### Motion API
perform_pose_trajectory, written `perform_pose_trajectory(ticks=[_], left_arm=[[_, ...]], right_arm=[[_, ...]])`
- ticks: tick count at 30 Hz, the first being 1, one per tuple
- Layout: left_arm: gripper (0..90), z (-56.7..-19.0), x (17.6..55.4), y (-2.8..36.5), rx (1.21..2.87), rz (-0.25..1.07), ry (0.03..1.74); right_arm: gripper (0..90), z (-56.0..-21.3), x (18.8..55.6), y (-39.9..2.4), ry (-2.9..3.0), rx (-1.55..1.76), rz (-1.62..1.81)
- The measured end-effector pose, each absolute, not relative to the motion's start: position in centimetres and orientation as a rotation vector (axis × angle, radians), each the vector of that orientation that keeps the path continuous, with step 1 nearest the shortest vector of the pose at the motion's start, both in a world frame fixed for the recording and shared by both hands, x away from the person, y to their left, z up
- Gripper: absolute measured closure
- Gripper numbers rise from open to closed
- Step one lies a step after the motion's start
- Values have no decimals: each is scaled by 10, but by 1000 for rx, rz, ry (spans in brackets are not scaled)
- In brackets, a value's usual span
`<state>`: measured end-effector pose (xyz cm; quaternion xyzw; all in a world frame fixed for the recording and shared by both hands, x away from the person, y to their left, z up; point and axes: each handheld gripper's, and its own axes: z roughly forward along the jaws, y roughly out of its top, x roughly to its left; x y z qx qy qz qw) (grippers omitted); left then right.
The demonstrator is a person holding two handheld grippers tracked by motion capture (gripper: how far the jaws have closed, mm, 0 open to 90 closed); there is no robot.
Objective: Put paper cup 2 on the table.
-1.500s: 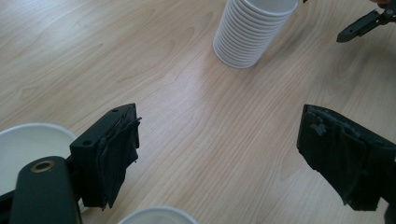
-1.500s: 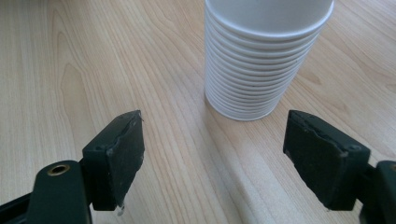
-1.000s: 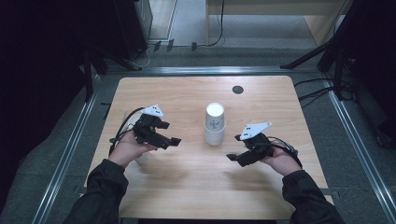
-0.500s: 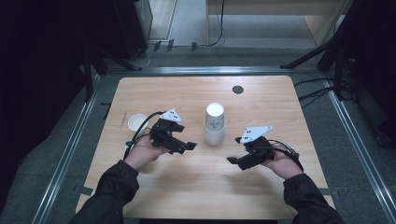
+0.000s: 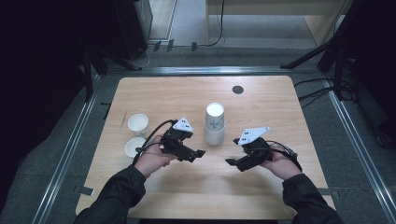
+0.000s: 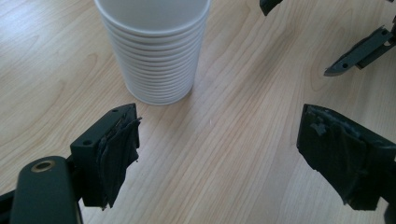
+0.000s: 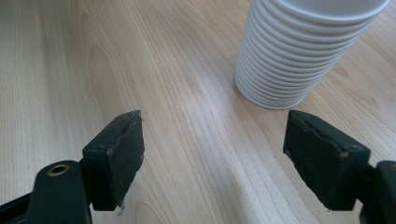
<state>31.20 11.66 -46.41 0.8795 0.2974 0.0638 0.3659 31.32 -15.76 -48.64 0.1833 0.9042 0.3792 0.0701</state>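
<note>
High view: my left tongs (image 5: 201, 153) and right tongs (image 5: 229, 162), both spread apart and empty, flank the white cup stack (image 5: 215, 123) standing upright mid-surface (image 5: 261, 107), two single cups (image 5: 138, 124) lying farther left.

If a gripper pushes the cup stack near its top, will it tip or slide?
The stack is tall on a narrow base, so it would probably tip. The thin white cups look light and may dent under a squeeze. The smooth table likely lets a low push slide it.
</note>
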Motion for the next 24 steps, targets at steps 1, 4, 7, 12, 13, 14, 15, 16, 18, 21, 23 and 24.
perform_pose_trajectory(ticks=[1, 4, 7, 12, 13, 14, 15, 16, 18, 21, 23, 24], left_arm=[[132, -466, 311, 115, 2250, 172, 764], [132, -471, 310, 112, 2244, 200, 757], [132, -474, 310, 111, 2245, 198, 756], [133, -480, 309, 109, 2279, 215, 738], [133, -480, 309, 109, 2287, 219, 730], [133, -481, 309, 109, 2290, 223, 725], [133, -481, 309, 110, 2303, 228, 716], [133, -481, 309, 110, 2303, 228, 716], [133, -482, 309, 110, 2307, 232, 712], [133, -484, 309, 109, 2313, 223, 720], [133, -487, 309, 108, 2322, 234, 722], [133, -491, 310, 108, 2320, 235, 722]], right_arm=[[209, -486, 313, -157, 2723, 552, 1139], [209, -487, 313, -157, 2723, 533, 1139], [209, -487, 312, -156, 2728, 531, 1134], [209, -488, 313, -156, 2732, 516, 1127], [209, -488, 313, -156, 2733, 518, 1126], [209, -488, 313, -156, 2735, 517, 1125], [209, -488, 312, -155, 2735, 515, 1124], [209, -488, 312, -155, 2735, 515, 1124], [209, -488, 312, -155, 2737, 512, 1118], [209, -489, 312, -154, 2742, 509, 1101], [208, -491, 312, -154, 2747, 498, 1087], [208, -496, 313, -153, 2768, 481, 1037]])
